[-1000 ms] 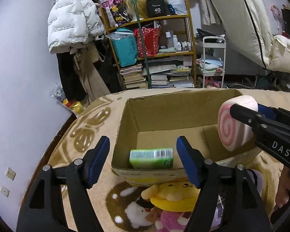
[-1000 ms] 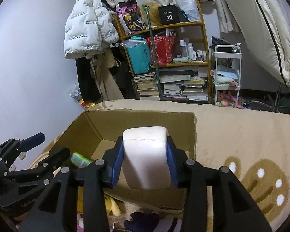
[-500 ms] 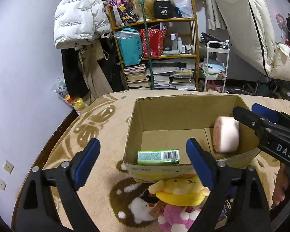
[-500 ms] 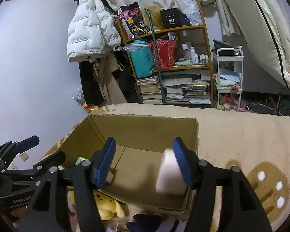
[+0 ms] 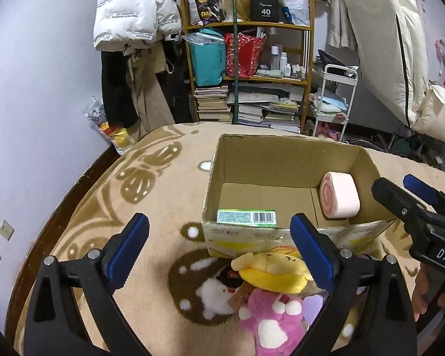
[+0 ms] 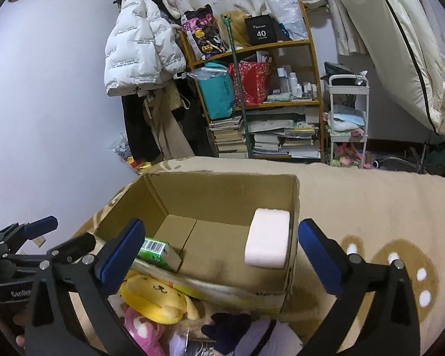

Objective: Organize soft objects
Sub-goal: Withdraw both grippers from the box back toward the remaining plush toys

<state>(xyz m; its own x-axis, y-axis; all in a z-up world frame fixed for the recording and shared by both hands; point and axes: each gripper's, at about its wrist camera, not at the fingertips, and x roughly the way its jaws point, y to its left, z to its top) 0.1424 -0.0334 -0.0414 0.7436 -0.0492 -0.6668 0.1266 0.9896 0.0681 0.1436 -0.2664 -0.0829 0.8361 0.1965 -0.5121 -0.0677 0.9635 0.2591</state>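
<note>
The work surface is a tan patterned blanket (image 5: 151, 207) in a cluttered room, with a wooden shelf unit (image 6: 261, 89) of books and bags standing behind it. All positions below are given relative to the cardboard box (image 5: 284, 160), which sits open-topped on the blanket.

Status of contents: a pink swirl roll cushion (image 5: 339, 198) lies inside the box against its right wall. A green packet (image 5: 246, 218) lies inside the box along its near wall, at the left corner.

Tool status: the left gripper (image 5: 219, 252) is in front of the box; its jaws have just been opening, stand wide apart, and hold nothing. The right gripper (image 6: 219, 252) is at the near right of the box; its jaws have just opened to full spread, and the cushion lies in the box clear of both pads.

Remaining work, as judged: a yellow plush (image 5: 271, 271), a pink plush (image 5: 270, 317) and a dark plush (image 6: 231, 324) lie on the blanket just in front of the box, outside it. Two items are stowed; at least three are not.
</note>
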